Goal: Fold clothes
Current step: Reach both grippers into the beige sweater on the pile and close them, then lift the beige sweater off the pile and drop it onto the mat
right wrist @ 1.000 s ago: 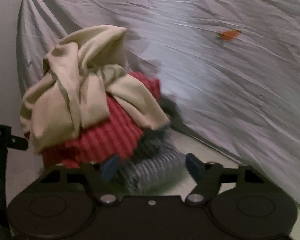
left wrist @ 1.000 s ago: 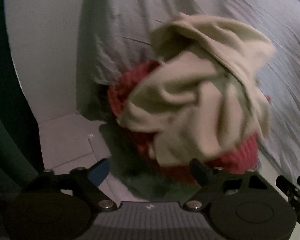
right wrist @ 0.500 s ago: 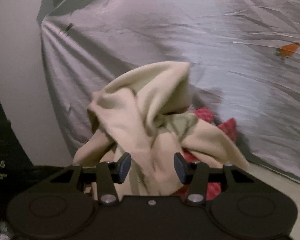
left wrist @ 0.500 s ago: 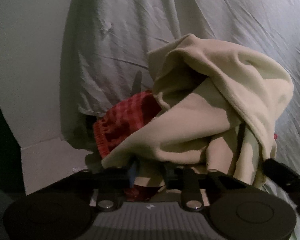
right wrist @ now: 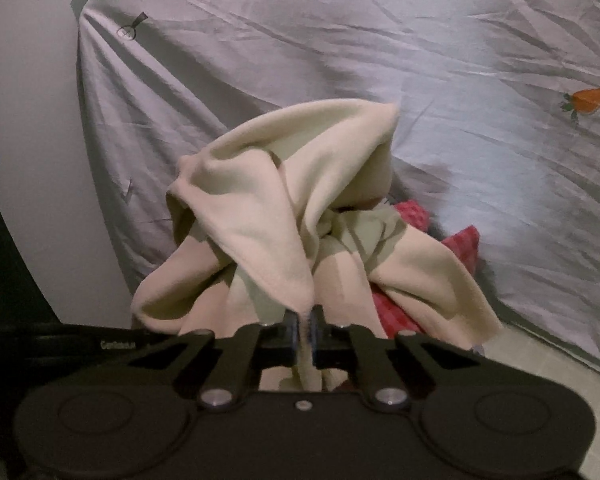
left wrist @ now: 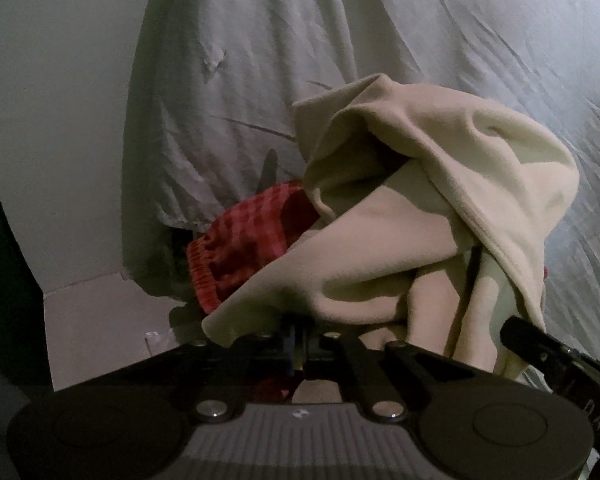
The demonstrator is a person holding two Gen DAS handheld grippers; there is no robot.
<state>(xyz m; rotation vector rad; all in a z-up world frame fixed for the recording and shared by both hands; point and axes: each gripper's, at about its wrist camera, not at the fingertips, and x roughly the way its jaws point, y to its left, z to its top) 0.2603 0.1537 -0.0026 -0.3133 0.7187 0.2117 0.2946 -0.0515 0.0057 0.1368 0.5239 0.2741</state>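
Both grippers have just been closing and now pinch the cream garment [left wrist: 440, 208]; the left gripper [left wrist: 298, 334] clamps its lower hem, the right gripper [right wrist: 305, 326] nips a hanging fold, cloth visible between its blue pads; the garment drapes over a red checked piece [left wrist: 244, 248], bunched against the pale grey bedsheet [right wrist: 380, 48], which bears an orange carrot print [right wrist: 588, 100].
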